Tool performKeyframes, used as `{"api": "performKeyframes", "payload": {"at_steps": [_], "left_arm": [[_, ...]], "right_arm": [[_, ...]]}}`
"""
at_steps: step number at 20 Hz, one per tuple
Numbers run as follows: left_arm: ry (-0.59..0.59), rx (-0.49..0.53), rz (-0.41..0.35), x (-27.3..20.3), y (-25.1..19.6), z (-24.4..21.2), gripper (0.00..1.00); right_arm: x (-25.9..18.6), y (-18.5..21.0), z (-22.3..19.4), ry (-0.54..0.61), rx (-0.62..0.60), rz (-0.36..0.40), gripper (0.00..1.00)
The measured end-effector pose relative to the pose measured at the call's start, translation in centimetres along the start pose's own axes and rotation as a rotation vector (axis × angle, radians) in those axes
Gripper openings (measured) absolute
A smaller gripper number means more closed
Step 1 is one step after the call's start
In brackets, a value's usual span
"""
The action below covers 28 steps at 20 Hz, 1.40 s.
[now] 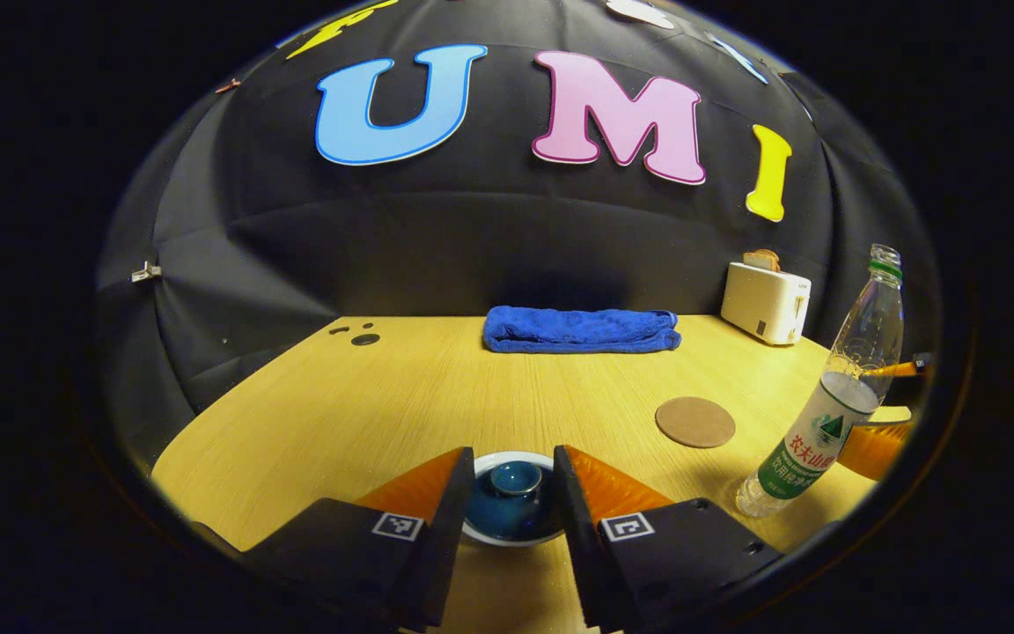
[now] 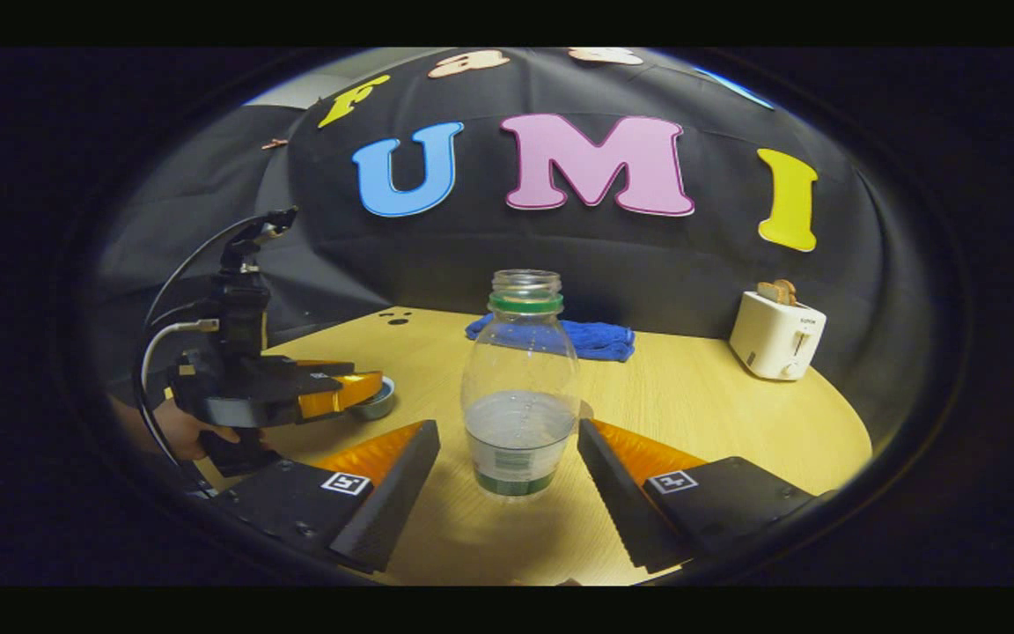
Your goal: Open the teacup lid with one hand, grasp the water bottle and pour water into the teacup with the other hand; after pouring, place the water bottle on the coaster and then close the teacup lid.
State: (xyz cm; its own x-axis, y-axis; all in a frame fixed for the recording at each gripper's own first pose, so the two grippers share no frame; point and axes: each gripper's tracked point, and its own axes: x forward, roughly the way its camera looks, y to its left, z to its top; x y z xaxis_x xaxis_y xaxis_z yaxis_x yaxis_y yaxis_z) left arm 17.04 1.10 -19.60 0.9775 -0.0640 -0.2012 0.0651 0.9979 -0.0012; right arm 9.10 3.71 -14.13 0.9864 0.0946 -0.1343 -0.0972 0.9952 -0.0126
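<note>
The teacup (image 1: 511, 515) sits low in the left gripper view, white-rimmed, with a dark blue knobbed lid (image 1: 514, 482) on it. My left gripper (image 1: 514, 458) is open, one finger on each side of the lid knob, not pressing it. The clear water bottle (image 2: 520, 396) stands upright, uncapped and partly filled, between the fingers of my open right gripper (image 2: 507, 436), with a gap on each side. The bottle (image 1: 833, 414) also stands at the right of the left gripper view. A round brown coaster (image 1: 694, 422) lies bare on the table, just left of the bottle.
A folded blue towel (image 1: 582, 329) lies at the back of the wooden table (image 1: 366, 414). A white toaster (image 1: 765, 302) with toast stands at the back right. In the right gripper view, a hand (image 2: 181, 431) holds the left gripper over the teacup (image 2: 377, 403).
</note>
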Motion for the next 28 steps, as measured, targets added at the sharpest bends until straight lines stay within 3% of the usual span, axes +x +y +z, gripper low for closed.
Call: {"api": "performKeyframes", "payload": {"at_steps": [3, 4, 7, 9, 13, 16, 17, 19, 24, 28], "left_arm": [[-0.002, 0.008, -0.009, 0.1, -0.2, -0.1, 0.5], [0.003, 0.01, -0.003, 0.1, -0.1, -0.1, 0.39], [0.004, 0.0, -0.005, 0.2, -0.2, -0.4, 0.32], [-0.003, 0.014, -0.005, 0.3, -0.1, -0.1, 0.34], [-0.022, 0.007, -0.009, 0.2, -0.3, 0.4, 0.23], [-0.027, 0.009, -0.012, 0.1, -0.3, 0.8, 0.26], [-0.031, 0.014, -0.013, 0.1, -0.3, 1.1, 0.22], [-0.043, 0.017, -0.016, -0.2, -0.3, 1.8, 0.29], [-0.065, 0.009, -0.003, -1.5, 0.1, 3.2, 0.22], [-0.054, -0.016, 0.012, -2.4, 1.0, 2.7, 0.26]], "right_arm": [[0.6, -0.1, 0.1, -0.015, 0.01, -0.001, 0.98], [0.7, -0.1, 0.2, -0.021, 0.011, -0.003, 0.98], [0.9, -0.2, 0.0, -0.03, 0.016, -0.014, 0.98], [1.3, -0.4, 0.0, -0.034, 0.027, -0.024, 0.98], [2.7, -0.7, 0.7, -0.043, 0.05, -0.039, 0.98], [2.9, -0.7, 0.7, -0.049, 0.054, -0.044, 0.98], [3.0, -0.6, 0.7, -0.05, 0.055, -0.045, 0.98], [3.2, -0.7, 1.0, -0.056, 0.053, -0.048, 0.98], [4.2, -1.0, 1.2, -0.065, 0.061, -0.055, 0.98], [4.9, -1.0, 0.7, -0.055, 0.051, -0.053, 0.95]]}}
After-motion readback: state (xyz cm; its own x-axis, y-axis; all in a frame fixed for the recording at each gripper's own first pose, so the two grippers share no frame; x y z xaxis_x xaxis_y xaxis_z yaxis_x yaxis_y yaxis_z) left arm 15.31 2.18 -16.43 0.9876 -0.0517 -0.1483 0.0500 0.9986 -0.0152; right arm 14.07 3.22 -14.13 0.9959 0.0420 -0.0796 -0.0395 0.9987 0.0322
